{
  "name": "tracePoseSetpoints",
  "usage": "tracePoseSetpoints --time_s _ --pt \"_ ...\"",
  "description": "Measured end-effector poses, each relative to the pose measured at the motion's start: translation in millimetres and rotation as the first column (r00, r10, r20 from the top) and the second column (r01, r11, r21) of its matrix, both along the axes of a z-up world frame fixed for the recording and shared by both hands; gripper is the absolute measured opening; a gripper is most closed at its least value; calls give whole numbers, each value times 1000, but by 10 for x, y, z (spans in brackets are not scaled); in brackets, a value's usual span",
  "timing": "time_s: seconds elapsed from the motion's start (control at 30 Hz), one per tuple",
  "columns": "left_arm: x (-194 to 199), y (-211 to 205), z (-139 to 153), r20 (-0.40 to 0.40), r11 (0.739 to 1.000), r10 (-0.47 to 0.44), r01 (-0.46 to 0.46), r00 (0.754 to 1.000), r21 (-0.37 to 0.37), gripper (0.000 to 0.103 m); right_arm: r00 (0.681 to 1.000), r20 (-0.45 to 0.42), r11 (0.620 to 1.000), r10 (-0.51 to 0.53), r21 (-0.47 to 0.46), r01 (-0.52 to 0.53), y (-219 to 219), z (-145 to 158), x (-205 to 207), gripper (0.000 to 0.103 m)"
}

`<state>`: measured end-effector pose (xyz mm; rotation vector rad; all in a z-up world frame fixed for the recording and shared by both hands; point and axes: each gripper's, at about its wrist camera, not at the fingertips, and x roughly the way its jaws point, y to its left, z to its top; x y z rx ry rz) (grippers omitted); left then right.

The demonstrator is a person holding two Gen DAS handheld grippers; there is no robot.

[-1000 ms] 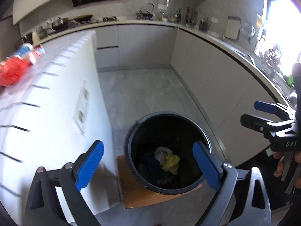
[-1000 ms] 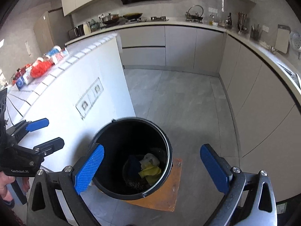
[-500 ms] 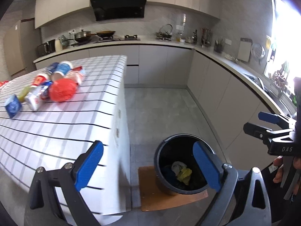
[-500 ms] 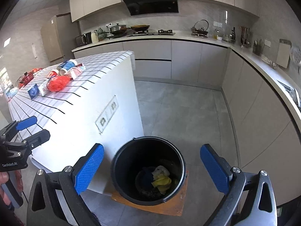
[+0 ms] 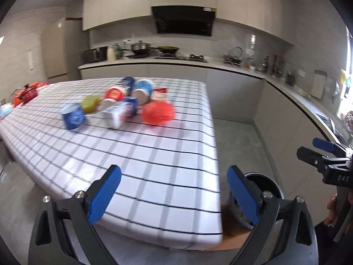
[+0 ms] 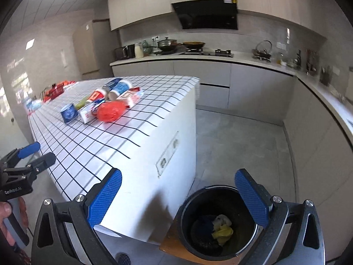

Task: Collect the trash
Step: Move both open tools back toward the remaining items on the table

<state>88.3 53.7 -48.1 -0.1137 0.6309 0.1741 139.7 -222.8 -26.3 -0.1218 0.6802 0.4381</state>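
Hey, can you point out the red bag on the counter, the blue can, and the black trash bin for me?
red bag [image 5: 157, 112], left wrist view, middle of the crumpled plastic.
blue can [image 5: 73, 116], left wrist view, its labelled side.
black trash bin [image 6: 185, 212], right wrist view, inner left wall.

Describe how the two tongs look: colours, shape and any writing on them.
Both are black metal frames with round bolts. The left tongs and right tongs each carry two textured blue pads. White lettering reads "GenRobot.AI" on the left body and "DAS" on the right body.
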Motion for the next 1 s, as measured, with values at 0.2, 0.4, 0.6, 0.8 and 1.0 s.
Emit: tracePoseSetpoints --time_s 0.2,0.4,0.6,0.8,1.0 --pt "-135 487 18 14 998 55 -55 998 4 97 1000 -22 999 21 -41 -22 536 76 -21 103" --pt "-193 1022 53 20 996 92 -91 996 -12 97 999 -14 998 44 -53 -45 1063 144 -51 103" --pt "-217 1486 61 25 994 105 -104 994 -20 97 998 -5 996 66 -66 -67 1592 178 -66 103" --pt "-107 1894 31 26 994 106 -105 994 -26 97 998 -10 995 61 -76 -61 1993 136 42 103" --pt "114 2210 -88 3 996 75 -75 997 -37 97 999 -17 995 48 -90 -49 2313 67 173 103"
